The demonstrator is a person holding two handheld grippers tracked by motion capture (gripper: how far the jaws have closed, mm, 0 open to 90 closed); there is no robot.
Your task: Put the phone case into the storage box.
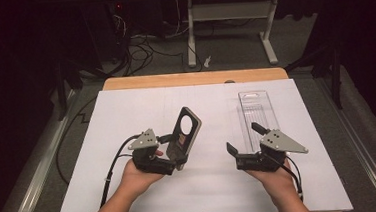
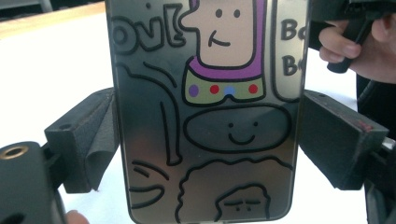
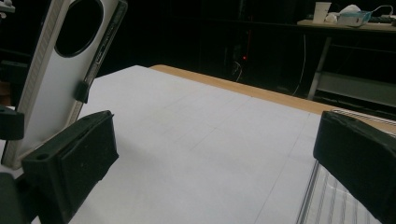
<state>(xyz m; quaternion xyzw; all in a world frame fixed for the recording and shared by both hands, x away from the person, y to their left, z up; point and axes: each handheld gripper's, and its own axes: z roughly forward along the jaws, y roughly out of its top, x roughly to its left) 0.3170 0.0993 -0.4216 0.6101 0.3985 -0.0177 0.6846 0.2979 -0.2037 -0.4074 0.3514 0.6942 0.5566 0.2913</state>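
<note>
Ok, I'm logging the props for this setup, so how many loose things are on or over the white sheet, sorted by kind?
Phone cases: 1, the phone case with a round camera hole and cartoon drawings, clamped in the left gripper.
Clear plastic trays: 1, the clear tray lying flat by the right gripper, whose jaws stand apart.
Total: 2

Bare white sheet [image 1: 141, 114] lies open from nine through twelve o'clock of the phone case [image 1: 185, 133], which stands tilted in the left gripper [image 1: 172, 154]. At three o'clock of it, the right gripper [image 1: 243, 139] and clear plastic tray [image 1: 256, 111] block passage; a narrow lane runs between.
</note>
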